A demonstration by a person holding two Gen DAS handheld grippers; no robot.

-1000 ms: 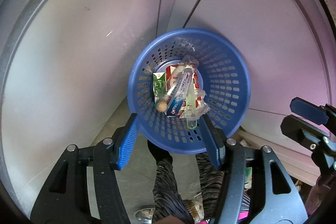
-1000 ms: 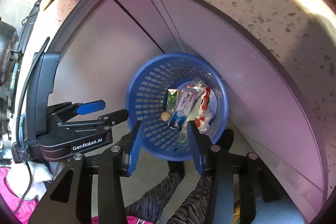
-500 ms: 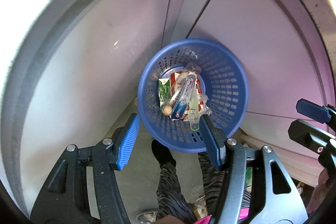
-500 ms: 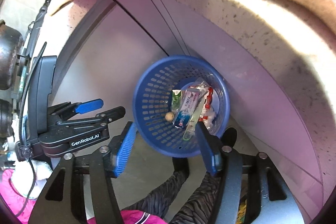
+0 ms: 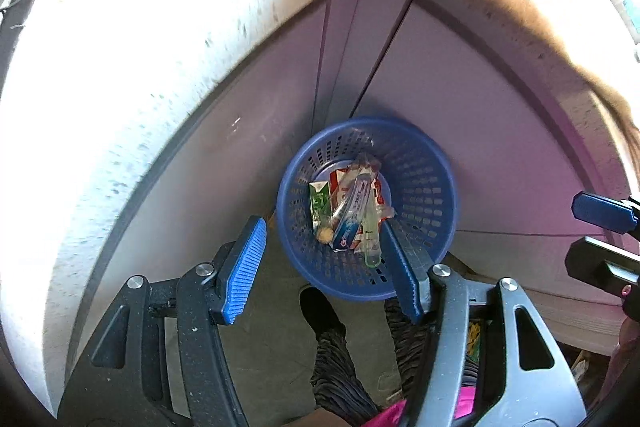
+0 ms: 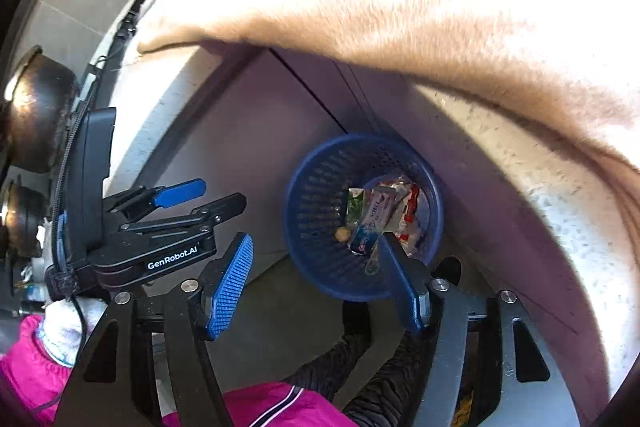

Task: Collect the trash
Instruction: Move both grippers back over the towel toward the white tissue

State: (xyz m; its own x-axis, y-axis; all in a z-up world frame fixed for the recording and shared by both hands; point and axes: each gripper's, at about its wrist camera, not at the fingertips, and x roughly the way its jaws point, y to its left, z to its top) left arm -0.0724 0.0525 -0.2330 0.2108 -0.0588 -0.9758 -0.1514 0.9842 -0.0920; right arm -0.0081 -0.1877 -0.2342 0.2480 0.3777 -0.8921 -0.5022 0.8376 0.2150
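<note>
A blue perforated basket [image 5: 436,211] stands on the floor against grey cabinet doors, also visible in the right wrist view [image 6: 316,211]. In it lie a toothpaste tube [image 5: 352,217], a green packet [image 5: 320,199], a pale green toothbrush [image 5: 370,235], red-and-white wrappers [image 5: 344,183] and a small beige ball [image 5: 325,235]. My left gripper [image 5: 322,267] hangs well above the basket, open and empty. My right gripper [image 6: 316,285] is also high above it, open, with nothing between its blue pads. Each gripper shows in the other's view: the left [image 6: 212,197], the right [image 5: 588,239].
A speckled countertop with a tan edge [image 6: 400,7] overhangs the cabinet doors [image 5: 500,147]. A person's patterned trouser legs [image 5: 340,367], a dark shoe [image 5: 320,307] and a pink garment [image 6: 280,407] are below. Dark pots [image 6: 36,115] sit at far left. A white-gloved hand [image 6: 68,323] holds the left gripper.
Both grippers have risen away from the basket, which now looks smaller. The countertop edge has come into view. The right gripper's jaws have spread wider.
</note>
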